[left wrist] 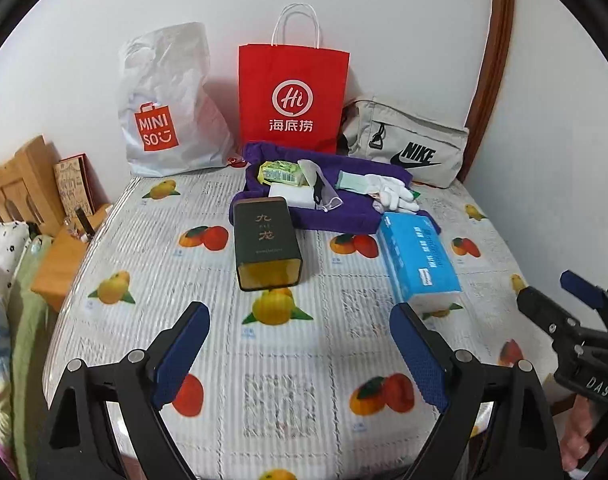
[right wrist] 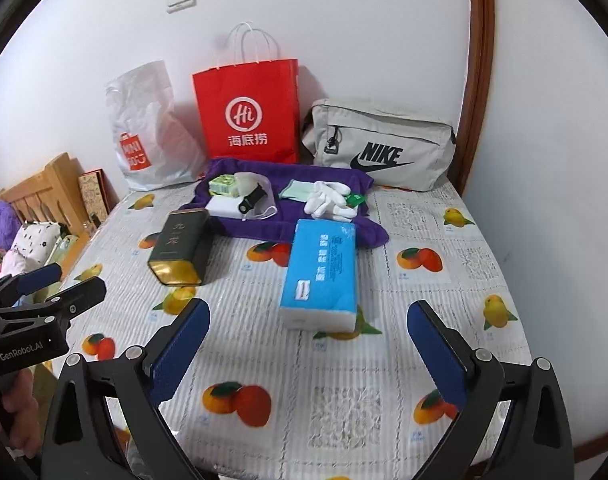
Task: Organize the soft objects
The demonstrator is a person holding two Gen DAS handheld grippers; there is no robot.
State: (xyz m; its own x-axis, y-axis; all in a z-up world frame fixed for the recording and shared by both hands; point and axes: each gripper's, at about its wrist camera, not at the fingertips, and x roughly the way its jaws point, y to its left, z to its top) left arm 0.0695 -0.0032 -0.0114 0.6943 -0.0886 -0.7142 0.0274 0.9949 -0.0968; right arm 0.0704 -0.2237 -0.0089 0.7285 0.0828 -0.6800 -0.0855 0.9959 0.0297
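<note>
A blue tissue pack (left wrist: 420, 258) (right wrist: 322, 270) lies on the fruit-print table. Behind it a purple towel (left wrist: 344, 216) (right wrist: 291, 220) carries white gloves (left wrist: 394, 192) (right wrist: 330, 200), a green wipes packet (left wrist: 281, 172) (right wrist: 223, 186), a face mask (left wrist: 352, 180) (right wrist: 295, 191) and a white block (left wrist: 283, 191) (right wrist: 223, 206). My left gripper (left wrist: 299, 344) is open and empty near the front edge; it also shows in the right wrist view (right wrist: 59, 280). My right gripper (right wrist: 308, 344) is open and empty before the tissue pack; it also shows in the left wrist view (left wrist: 560, 288).
A dark tea tin (left wrist: 265, 242) (right wrist: 181, 246) lies left of the tissue pack. Against the wall stand a white Miniso bag (left wrist: 163, 116) (right wrist: 143, 136), a red paper bag (left wrist: 293, 96) (right wrist: 247, 112) and a grey Nike pouch (left wrist: 412, 144) (right wrist: 380, 144). A wooden headboard (left wrist: 19, 184) is at left.
</note>
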